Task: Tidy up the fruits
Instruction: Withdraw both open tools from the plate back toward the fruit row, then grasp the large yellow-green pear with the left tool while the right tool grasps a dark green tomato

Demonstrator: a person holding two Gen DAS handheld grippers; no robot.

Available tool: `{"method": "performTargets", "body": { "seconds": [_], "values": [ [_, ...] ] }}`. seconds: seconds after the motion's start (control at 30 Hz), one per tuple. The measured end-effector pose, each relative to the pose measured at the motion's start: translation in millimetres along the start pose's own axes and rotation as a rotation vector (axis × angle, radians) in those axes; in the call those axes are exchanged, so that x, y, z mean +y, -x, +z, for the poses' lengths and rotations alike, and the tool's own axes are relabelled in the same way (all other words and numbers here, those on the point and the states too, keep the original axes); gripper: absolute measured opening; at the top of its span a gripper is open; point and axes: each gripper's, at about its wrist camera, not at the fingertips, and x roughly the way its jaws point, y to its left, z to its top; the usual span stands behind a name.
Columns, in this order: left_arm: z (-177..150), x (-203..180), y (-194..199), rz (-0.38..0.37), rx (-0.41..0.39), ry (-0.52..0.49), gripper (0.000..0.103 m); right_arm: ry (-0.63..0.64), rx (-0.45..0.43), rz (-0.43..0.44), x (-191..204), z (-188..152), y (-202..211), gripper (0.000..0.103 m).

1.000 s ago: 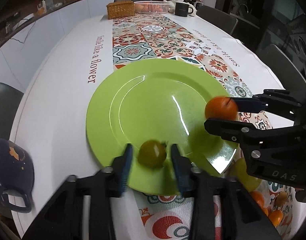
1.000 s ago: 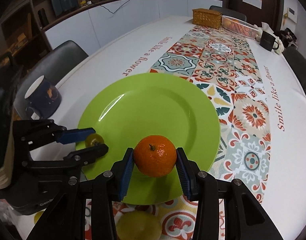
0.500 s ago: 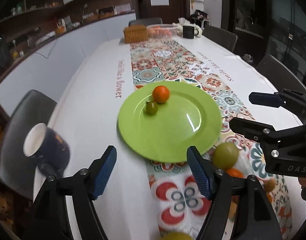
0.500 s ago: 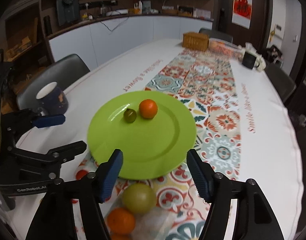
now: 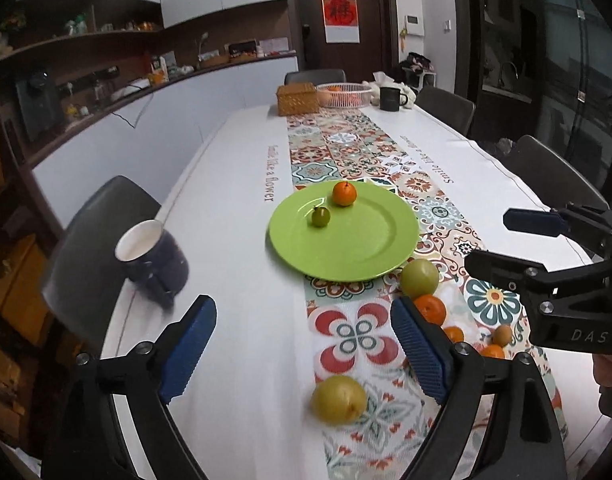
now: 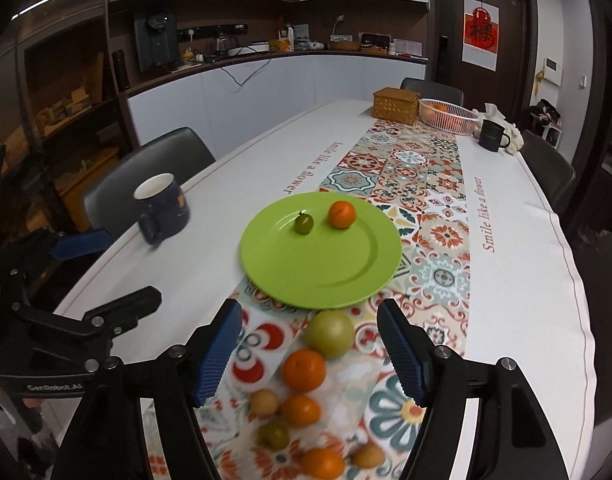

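The left hand-held gripper (image 5: 302, 350) is held above the counter (image 5: 234, 264) with its blue pads well apart; its jaws have just been opening, and nothing is gripped between them. The right hand-held gripper (image 6: 310, 354) is likewise spread, its jaws having just opened, with nothing clamped. Beneath the right one, loose fruit is seen on the patterned runner (image 6: 418, 184): several mandarins (image 6: 304, 370), small brownish fruits, and a large green fruit (image 6: 332, 334) just beside the plate's near rim. Farther on, a green plate (image 6: 322, 272) carries a small green fruit (image 6: 304, 224) and a mandarin on the plate (image 6: 341, 214), near each other. A dark blue mug (image 6: 162, 206) stands left of the plate. At the far end, a wicker box (image 6: 396, 105) and white basket (image 6: 448, 116) are set.
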Motion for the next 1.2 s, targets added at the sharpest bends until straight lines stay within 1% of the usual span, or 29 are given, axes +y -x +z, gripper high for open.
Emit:
{"method": "performTargets", "body": {
  "seconds": [0.17, 0.27, 0.47, 0.53, 0.63, 0.77, 0.97, 1.1, 1.2],
  "values": [
    [-19.2, 1.2, 16.5, 0.004, -0.012, -0.007, 0.091, 0.003, 0.012, 0.007, 13.4, -20.0, 10.9, 0.071],
    [-29.1, -1.6, 19.0, -0.007, -0.001, -0.016, 0.092, 0.001, 0.034, 0.013, 18.9, -32.0, 12.7, 0.071],
    [-47.8, -9.5, 9.5, -0.022, 0.055, -0.032, 0.092, -0.004, 0.116, 0.03, 20.8, -54.6, 5.4, 0.071],
    [-55.0, -12.4, 3.6, -0.032, 0.083, -0.038, 0.092, -0.008, 0.156, 0.038, 20.6, -62.2, 0.1, 0.07],
    [-64.2, -14.1, -4.9, -0.039, 0.122, -0.039, 0.092, 0.003, 0.194, 0.045, 22.2, -69.5, -7.9, 0.07],
    [-70.9, -15.2, -17.1, -0.037, 0.154, -0.041, 0.092, 0.014, 0.246, 0.059, 23.8, -76.2, -18.8, 0.07],
    [-75.6, -13.4, -38.2, -0.046, 0.205, -0.042, 0.092, 0.017, 0.314, 0.07, 22.8, -83.2, -38.1, 0.062],
    [-77.7, -13.3, -51.4, -0.047, 0.232, -0.048, 0.092, 0.032, 0.338, 0.065, 23.9, -85.9, -47.7, 0.058],
    [-77.6, -15.0, -60.9, -0.062, 0.25, -0.055, 0.092, 0.039, 0.357, 0.064, 23.2, -87.0, -54.4, 0.055]
  ]
}}
